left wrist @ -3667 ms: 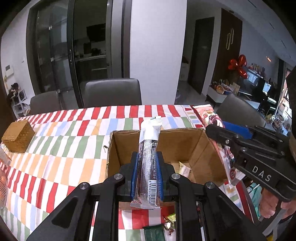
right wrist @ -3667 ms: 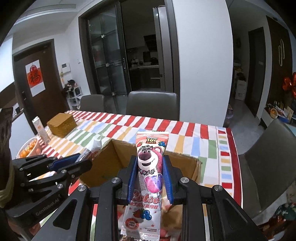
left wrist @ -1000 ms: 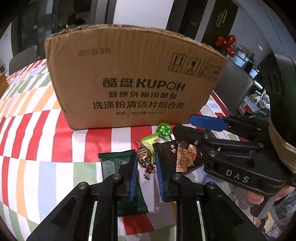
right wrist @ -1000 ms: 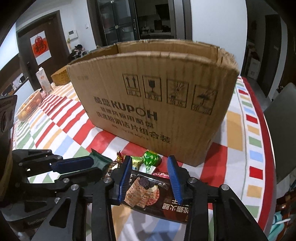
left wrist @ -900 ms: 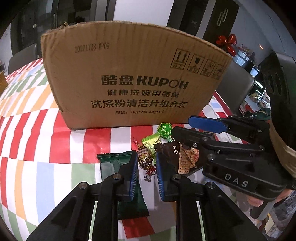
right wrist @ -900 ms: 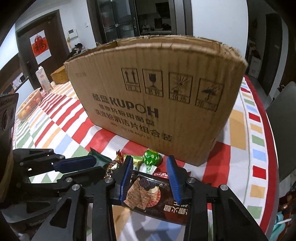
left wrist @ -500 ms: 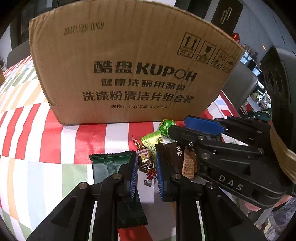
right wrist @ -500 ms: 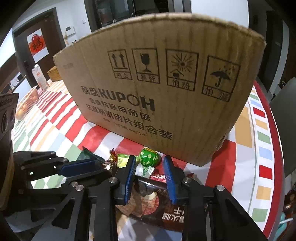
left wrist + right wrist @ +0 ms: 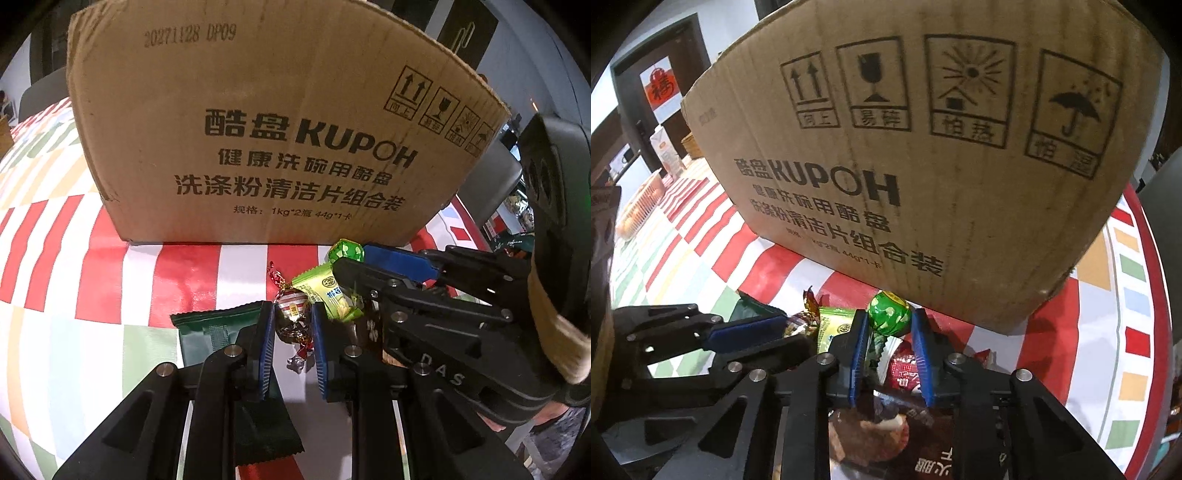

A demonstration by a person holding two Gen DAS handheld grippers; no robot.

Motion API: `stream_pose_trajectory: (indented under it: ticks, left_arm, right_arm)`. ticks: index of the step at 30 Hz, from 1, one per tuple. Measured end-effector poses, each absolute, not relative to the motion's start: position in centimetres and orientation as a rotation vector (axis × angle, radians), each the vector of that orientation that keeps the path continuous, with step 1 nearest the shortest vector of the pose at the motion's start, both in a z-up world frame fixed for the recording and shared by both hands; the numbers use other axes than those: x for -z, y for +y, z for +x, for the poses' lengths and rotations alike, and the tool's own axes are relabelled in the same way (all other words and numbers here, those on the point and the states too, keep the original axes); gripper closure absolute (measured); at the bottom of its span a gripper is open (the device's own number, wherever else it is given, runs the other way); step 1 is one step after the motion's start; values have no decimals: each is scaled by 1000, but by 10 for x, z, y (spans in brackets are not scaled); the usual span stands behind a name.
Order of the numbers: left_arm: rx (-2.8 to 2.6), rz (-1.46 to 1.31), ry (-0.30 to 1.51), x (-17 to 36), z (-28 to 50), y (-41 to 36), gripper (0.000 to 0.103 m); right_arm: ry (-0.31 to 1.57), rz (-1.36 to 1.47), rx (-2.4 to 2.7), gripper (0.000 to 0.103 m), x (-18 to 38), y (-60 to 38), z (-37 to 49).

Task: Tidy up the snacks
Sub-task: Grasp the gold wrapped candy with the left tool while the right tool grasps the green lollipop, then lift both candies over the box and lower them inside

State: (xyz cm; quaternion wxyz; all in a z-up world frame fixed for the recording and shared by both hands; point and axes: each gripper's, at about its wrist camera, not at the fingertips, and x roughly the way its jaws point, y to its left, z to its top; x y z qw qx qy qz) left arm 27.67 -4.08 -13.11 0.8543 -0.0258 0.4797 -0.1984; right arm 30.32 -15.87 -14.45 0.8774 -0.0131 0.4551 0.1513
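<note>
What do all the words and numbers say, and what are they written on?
"20271128 DP09": top of the cardboard box.
"酷盘 KUPOH": box front, large.
"健康洗碗用酷盘": box, line beneath.
"洗涤粉清洁片组合装": box, next line.
"规格: 1kg*2瓶 44g*1卡": box, small line, last part unsure.
"向上", "易碎", "怕热", "怕湿": under the four box symbols.
"DAS": right hand-held gripper.
"福": red door sign.
Print on the light green sachet and the dark packet: too small or cut off to read.

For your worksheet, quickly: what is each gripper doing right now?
Left gripper: shut on the twist-wrapped candy.
Right gripper: shut on the green foil candy.
</note>
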Motion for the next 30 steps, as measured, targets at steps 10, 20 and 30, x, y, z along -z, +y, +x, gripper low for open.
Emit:
stream_pose_trajectory:
  ticks: [10, 20, 30]
  left_arm:
    - [375, -52, 952, 109, 266, -33, 82]
    - [340, -44, 855, 73, 240, -25, 82]
    - [347, -51, 761, 34, 213, -20, 82]
  right_arm:
    - [908, -22, -311, 79, 132, -159, 289]
    - [796, -19, -279, 79, 98, -170, 255]
    - [691, 1, -281, 79, 52, -177, 224]
